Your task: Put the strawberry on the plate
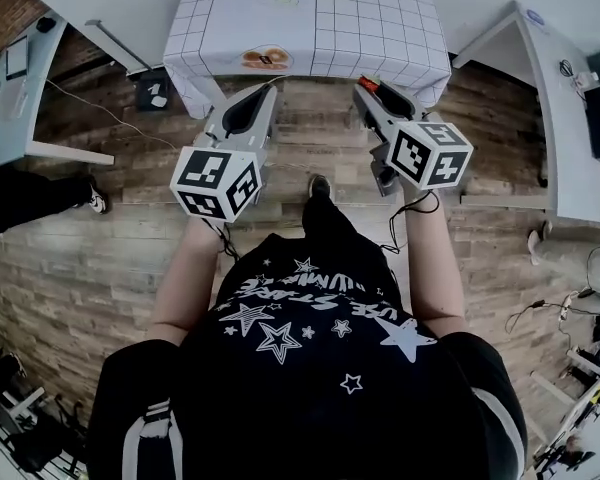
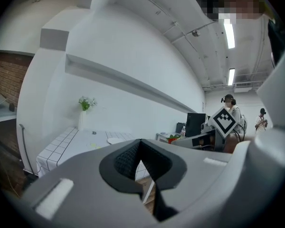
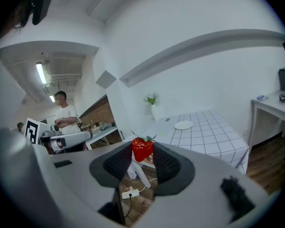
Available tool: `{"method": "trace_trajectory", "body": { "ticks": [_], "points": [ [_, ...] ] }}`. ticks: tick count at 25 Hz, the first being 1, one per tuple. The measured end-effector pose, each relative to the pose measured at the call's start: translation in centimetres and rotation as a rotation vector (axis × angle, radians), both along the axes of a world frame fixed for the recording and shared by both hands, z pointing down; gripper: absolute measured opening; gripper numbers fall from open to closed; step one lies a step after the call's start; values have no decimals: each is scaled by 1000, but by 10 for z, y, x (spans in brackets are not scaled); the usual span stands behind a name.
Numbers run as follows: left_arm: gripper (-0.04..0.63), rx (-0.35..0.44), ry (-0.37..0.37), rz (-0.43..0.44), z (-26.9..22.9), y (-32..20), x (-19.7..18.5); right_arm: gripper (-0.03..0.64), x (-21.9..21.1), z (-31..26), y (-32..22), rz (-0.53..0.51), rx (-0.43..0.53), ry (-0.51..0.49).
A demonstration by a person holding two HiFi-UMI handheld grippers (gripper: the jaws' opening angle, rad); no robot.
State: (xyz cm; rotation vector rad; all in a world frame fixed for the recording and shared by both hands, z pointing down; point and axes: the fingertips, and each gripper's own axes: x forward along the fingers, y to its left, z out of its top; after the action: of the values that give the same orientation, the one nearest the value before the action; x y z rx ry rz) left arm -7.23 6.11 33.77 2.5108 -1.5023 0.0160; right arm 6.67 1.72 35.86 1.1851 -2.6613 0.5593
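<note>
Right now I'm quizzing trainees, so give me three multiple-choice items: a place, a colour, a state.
1. Where is the strawberry? A on the plate; B held in a gripper; C on the floor.
2. The tablecloth is: A plain red; B white with a dark grid; C green.
3. The left gripper is: A wide open; B gripping a cup; C shut, empty.
Answers: B, the right gripper pinches it; B, the head view shows grid lines on white; C, its jaw tips meet on nothing.

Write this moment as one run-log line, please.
left gripper: shut, empty | right gripper: shut on red strawberry | round white plate: on grid-cloth table ahead | strawberry not yet placed
</note>
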Motion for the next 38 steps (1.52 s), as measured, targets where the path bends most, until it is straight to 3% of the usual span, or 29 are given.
{"method": "trace_trajectory", "body": {
  "ticks": [18,25,38],
  "points": [
    [6,-41,-30,-92,10,-144,29,147,26,11,-163,-75,-24,-55],
    [8,-89,-39,-153,17,-164,35,147,28,15,-189,-132,-38,-69],
    [8,-63,-42,-140,17,-184,45,147,31,23,-200,-153,-45,-40]
  ]
}}
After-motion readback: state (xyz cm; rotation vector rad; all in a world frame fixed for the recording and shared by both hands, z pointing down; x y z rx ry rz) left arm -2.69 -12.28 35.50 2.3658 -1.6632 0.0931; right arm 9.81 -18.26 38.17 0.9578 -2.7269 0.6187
